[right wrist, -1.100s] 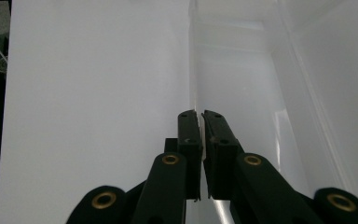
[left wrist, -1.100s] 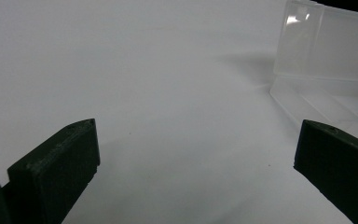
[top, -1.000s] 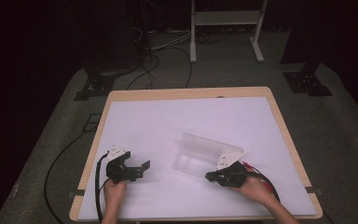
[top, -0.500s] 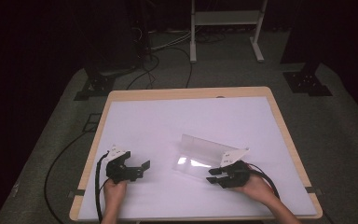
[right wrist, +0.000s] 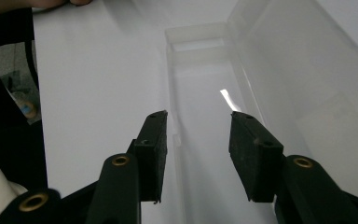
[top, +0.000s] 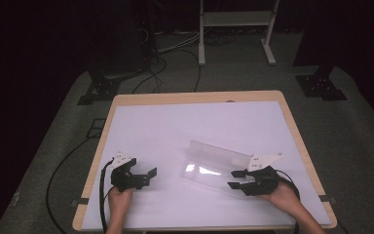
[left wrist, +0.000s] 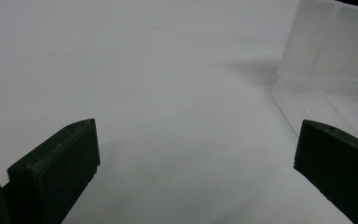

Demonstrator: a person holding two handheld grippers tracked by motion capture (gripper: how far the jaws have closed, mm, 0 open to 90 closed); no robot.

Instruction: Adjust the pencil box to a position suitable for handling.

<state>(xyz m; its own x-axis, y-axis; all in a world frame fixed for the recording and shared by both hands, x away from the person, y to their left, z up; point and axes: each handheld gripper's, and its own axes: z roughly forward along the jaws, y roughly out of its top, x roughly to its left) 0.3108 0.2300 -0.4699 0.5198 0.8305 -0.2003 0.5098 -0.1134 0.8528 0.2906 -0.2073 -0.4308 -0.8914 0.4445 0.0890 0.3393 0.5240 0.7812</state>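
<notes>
Clear plastic box (top: 217, 168) lies on the white bench (top: 175, 122), near the front right, lid up and standing open. Opening looks done (judging by the raised lid).

Right claw (top: 237, 179) just at the box's near end, jaws partly spread, having just been opening, nothing between them.

Left claw (top: 148, 176) spread wide, empty, well apart from the box. Nothing inside it; filling or closing may remain.

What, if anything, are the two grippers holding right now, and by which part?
Nothing is held. The right gripper has just been opening, off the clear plastic box; the left gripper is open over the table.
</notes>
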